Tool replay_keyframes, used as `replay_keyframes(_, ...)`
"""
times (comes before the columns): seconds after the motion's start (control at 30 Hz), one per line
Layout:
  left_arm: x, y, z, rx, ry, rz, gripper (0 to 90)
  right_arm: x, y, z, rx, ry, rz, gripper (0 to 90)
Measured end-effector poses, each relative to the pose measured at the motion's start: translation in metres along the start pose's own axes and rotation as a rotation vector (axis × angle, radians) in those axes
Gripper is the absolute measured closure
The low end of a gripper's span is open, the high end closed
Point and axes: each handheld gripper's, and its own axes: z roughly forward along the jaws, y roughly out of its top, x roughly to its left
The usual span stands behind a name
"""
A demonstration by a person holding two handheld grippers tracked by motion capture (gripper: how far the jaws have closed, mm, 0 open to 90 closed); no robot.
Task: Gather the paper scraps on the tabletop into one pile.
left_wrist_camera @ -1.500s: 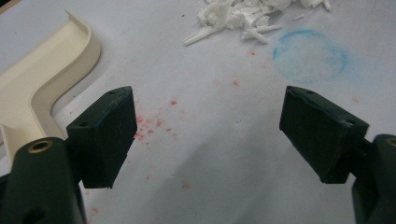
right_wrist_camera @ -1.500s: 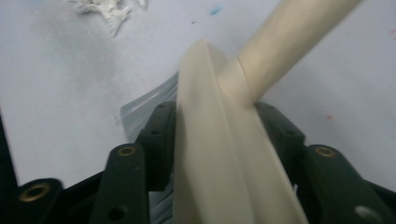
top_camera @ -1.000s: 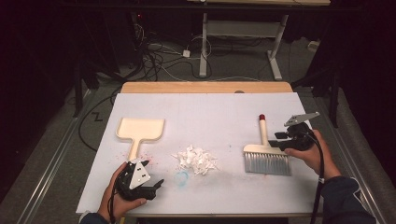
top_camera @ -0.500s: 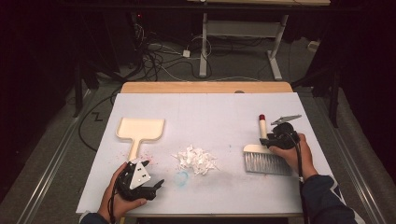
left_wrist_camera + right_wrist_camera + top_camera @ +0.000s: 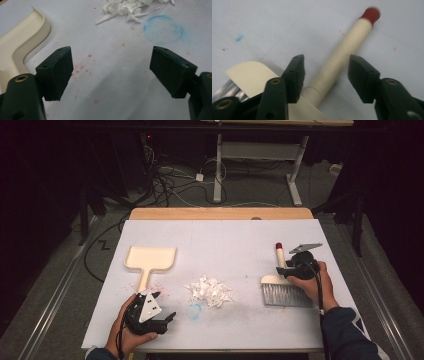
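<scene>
Dark floor and tangled cables surround a white-covered worktop [image 5: 225, 235], the scene of a sweeping job.

At the right gripper [image 5: 325, 68], the fingers [image 5: 363, 75] have just been opening and now stand roughly half apart, straddling the cream handle of the brush [image 5: 342, 60] with a gap on each side; no pad presses on it yet. A second ago this gripper hung higher and nearer the worktop's right edge; since then it has come in and down over the brush handle, just above where the handle meets the bristle head. The brush lies flat near the right edge, its red tip pointing toward the far edge and its bristles toward the near one.

My reading: the reach is done and the grasp comes next, so closing on the handle is the step in hand.

The left gripper [image 5: 150, 312] rests near the front left corner, unmoved, its fingers [image 5: 57, 71] wide apart over bare, red-speckled paper, holding nothing. The dustpan [image 5: 150, 260] lies just beyond it, and the pile of white paper scraps [image 5: 210, 291] sits mid-worktop between the pan and the brush, beside a faint blue ring [image 5: 163, 29].
</scene>
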Motion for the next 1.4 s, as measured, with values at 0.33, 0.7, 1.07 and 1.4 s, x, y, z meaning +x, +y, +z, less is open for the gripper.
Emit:
replay_keyframes(0.33, 0.0, 0.0, -0.001, -0.003, 0.004, -0.001, 18.2, 0.023, 0.009, -0.053, -0.296, -0.037, -0.097, 33.7)
replay_keyframes(0.7, 0.001, 0.001, -0.002, -0.016, 0.013, -0.007, 18.3, 0.046, -0.031, -0.095, -0.498, -0.07, -0.147, 24.5)
replay_keyframes(1.07, -0.003, 0.003, -0.003, -0.02, 0.026, 0.005, 18.2, 0.074, -0.088, -0.086, -0.449, -0.081, -0.208, 22.8)
replay_keyframes(1.4, -0.004, 0.003, 0.0, 0.006, 0.04, 0.022, 15.6, 0.081, -0.09, -0.092, -0.463, -0.103, -0.234, 22.3)
